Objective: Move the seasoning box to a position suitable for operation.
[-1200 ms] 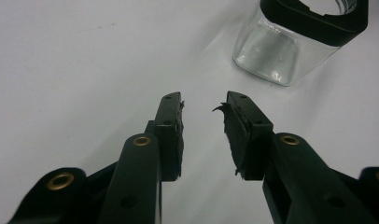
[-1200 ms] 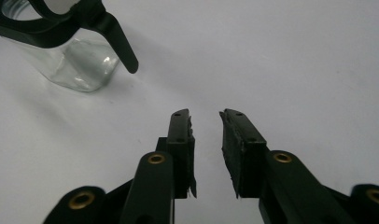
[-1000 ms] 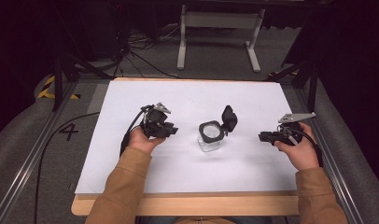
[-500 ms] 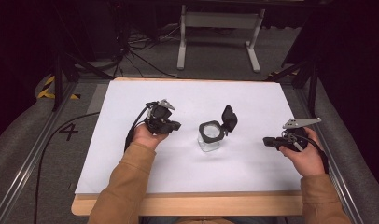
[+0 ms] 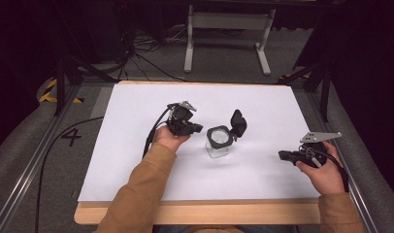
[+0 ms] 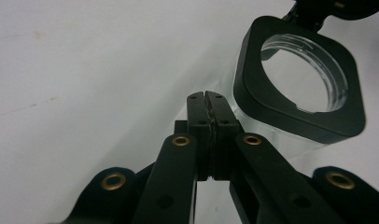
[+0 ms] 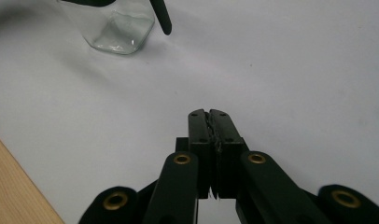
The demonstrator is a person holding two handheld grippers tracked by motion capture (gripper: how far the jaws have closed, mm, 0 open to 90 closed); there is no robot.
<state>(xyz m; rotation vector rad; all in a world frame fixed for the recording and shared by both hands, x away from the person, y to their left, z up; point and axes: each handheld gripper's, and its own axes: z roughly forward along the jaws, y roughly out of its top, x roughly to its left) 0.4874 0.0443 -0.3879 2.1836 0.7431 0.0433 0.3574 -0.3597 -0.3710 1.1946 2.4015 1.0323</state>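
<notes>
Two tools sit over the white tabletop [image 5: 137, 160], both clenched on nothing, jaws pressed flat together. The left tool [image 5: 194, 128] hangs just beside a clear glass jar [image 5: 218, 143] near the tabletop's middle; the jar's black square collar frames an open mouth, and its hinged lid [image 5: 238, 123] stands flipped up. The right tool [image 5: 284, 155] sits well apart, near the right edge.

A white sheet [image 5: 137, 145] covers a wooden table [image 5: 200, 214]. On the grey floor beyond, black cables [image 5: 151, 53] trail beside a white metal stand [image 5: 227, 22].
</notes>
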